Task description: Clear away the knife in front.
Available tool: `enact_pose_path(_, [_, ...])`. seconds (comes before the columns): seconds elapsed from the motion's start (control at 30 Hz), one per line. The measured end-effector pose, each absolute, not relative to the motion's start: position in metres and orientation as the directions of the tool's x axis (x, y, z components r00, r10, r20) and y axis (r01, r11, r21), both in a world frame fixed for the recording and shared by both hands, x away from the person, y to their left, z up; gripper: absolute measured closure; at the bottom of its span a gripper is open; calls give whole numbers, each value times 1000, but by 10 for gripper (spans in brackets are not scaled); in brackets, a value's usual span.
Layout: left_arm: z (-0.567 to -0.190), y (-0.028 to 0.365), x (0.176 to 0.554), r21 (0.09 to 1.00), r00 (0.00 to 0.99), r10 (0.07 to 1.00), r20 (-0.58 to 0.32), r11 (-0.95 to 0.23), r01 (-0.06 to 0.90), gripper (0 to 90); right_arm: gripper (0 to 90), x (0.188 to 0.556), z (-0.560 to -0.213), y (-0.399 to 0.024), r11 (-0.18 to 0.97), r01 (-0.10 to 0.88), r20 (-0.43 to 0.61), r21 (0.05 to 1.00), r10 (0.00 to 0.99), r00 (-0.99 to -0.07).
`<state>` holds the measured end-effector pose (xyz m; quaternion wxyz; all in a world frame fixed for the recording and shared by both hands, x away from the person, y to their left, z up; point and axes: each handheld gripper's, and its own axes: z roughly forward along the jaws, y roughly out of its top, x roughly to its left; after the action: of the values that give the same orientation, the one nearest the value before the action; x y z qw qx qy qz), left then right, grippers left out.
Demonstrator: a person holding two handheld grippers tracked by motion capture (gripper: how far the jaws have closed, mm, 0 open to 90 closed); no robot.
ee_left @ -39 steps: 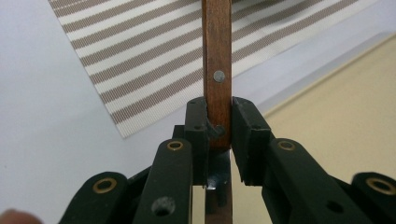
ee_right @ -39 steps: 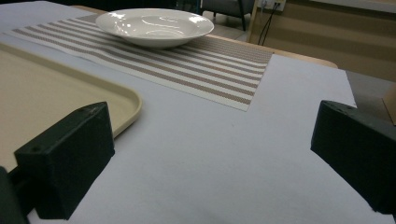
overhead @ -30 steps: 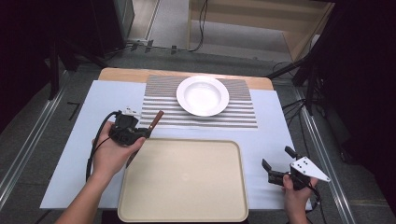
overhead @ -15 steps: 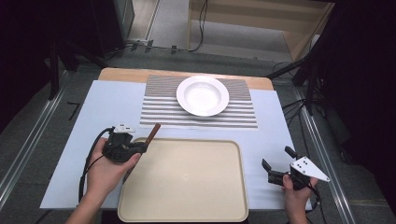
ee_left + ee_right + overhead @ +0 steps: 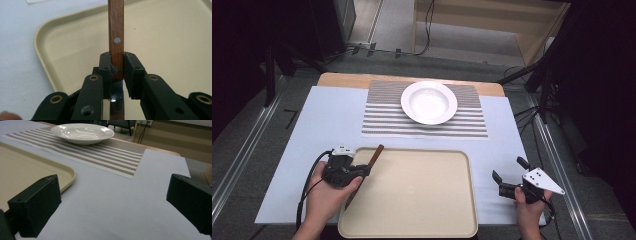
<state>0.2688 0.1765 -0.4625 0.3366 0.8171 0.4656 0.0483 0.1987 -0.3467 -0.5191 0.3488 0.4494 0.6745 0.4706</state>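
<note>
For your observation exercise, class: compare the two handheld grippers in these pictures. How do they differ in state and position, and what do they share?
The left gripper is shut on a wooden handle; the right gripper is open and holds nothing. The left gripper sits at the beige tray's left edge, with the handle over the tray; the right gripper sits right of the tray, over the white sheet. The right gripper carries a grey three-cornered plate; I see none on the left. Both are black, two-jawed and held in a hand.

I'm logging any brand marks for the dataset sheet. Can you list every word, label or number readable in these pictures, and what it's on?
None can be read. The tray, plate, striped mat and the wooden handle in the left claw bear no print; the handle shows only a metal rivet.
</note>
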Motion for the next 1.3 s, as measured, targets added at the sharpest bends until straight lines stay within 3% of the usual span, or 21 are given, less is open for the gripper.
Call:
enact_pose_path(0.57, [-484,178,264,564,507,832,-225,-313,764,763,0,199,-519,-346,154,278,-50,948,936,-349])
enact_pose_path(0.73, [-480,182,265,597,503,837,-214,-296,746,681,0,199,-519,-346,156,278,-51,948,935,-352])
enact_pose_path(0.93, [-476,173,264,673,612,765,-200,-347,653,895,0,199,-519,-346,158,278,-52,947,934,-352])
enact_pose_path(1.3, [-492,165,273,621,633,758,-159,-422,660,899,0,199,-519,-346,159,278,-53,947,934,-353])
